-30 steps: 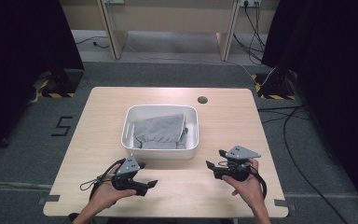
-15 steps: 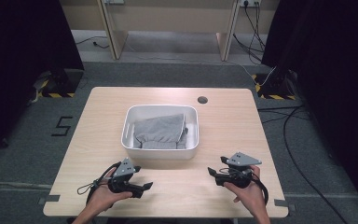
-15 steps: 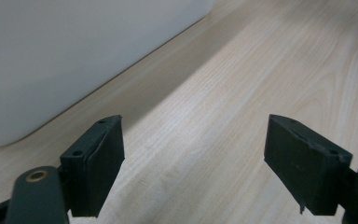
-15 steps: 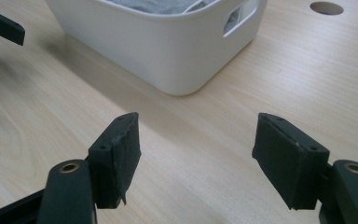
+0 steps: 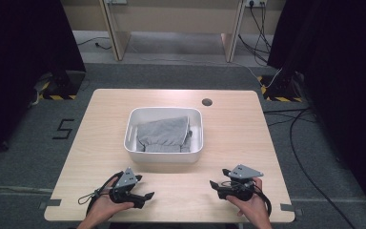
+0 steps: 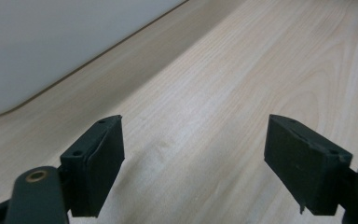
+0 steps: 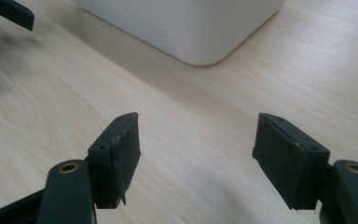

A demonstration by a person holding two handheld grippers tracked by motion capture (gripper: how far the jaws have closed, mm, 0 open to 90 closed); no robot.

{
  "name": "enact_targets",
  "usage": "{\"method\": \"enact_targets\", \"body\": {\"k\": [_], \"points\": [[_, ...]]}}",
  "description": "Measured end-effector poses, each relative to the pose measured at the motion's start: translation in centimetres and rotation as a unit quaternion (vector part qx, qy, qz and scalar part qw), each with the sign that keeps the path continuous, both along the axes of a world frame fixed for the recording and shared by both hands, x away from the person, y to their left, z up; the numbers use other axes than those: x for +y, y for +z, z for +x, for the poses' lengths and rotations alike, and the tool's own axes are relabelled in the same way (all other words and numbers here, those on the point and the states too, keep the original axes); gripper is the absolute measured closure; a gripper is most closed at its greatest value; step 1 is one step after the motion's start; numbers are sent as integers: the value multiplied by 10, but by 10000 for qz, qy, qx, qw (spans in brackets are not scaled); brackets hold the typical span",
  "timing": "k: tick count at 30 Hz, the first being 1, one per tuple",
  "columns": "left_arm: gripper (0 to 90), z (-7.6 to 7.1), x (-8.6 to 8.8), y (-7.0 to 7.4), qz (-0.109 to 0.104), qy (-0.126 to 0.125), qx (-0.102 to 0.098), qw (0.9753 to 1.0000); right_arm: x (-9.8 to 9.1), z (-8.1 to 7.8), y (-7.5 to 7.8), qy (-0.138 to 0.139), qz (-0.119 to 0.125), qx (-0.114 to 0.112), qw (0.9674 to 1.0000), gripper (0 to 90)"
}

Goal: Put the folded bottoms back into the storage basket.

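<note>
Left gripper (image 5: 140, 195): jaws stand wide apart with nothing between them; it sits low over the near edge of the table (image 5: 248, 143), in front of the tub's left corner, pointing toward the middle.
Right gripper (image 5: 215, 185): jaws likewise spread and empty; it sits low over the near edge, in front of the tub's right corner, pointing across at the other gripper.
Grey cloth (image 5: 164, 134): folded and lying inside the white tub (image 5: 164, 157), which stands mid-table, apart from both grippers.
Risk, tub sliding: the tub looks light, so a jaw catching its rim on the way in would likely push it across the smooth wood or tip it.
Risk, partial pick: pinching only the top fold could lift one layer, so the cloth would unfold and drag over the rim.
Risk, collision: both grippers aim inward, and a reach made together could knock jaws over the tub.
Risk, cable: the left gripper's cable (image 5: 93, 195) loops on the table by the hand and might snag.
Hidden, cloth: in both gripper views the tub wall (image 7: 191, 23) blocks the inside, so the cloth cannot be seen from there.
Hidden, folds: how many layers lie in the tub, and where a free edge sits, is hard to make out from above.
Cut off: the forearms leave the high view at the bottom.
</note>
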State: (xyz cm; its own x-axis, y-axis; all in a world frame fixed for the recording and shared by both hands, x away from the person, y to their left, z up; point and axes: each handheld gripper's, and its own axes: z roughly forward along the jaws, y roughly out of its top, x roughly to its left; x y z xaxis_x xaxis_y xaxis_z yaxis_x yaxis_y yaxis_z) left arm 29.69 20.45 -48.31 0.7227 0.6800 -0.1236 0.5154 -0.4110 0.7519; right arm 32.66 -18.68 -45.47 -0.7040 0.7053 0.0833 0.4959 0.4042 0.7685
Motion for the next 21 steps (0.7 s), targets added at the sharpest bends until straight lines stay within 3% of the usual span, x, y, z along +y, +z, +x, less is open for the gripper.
{"method": "enact_targets", "body": {"k": [21], "points": [[196, -19, 24, -7, 202, 150, -11, 9997, -17, -25, -16, -160, 36, 78, 9998, 282]]}}
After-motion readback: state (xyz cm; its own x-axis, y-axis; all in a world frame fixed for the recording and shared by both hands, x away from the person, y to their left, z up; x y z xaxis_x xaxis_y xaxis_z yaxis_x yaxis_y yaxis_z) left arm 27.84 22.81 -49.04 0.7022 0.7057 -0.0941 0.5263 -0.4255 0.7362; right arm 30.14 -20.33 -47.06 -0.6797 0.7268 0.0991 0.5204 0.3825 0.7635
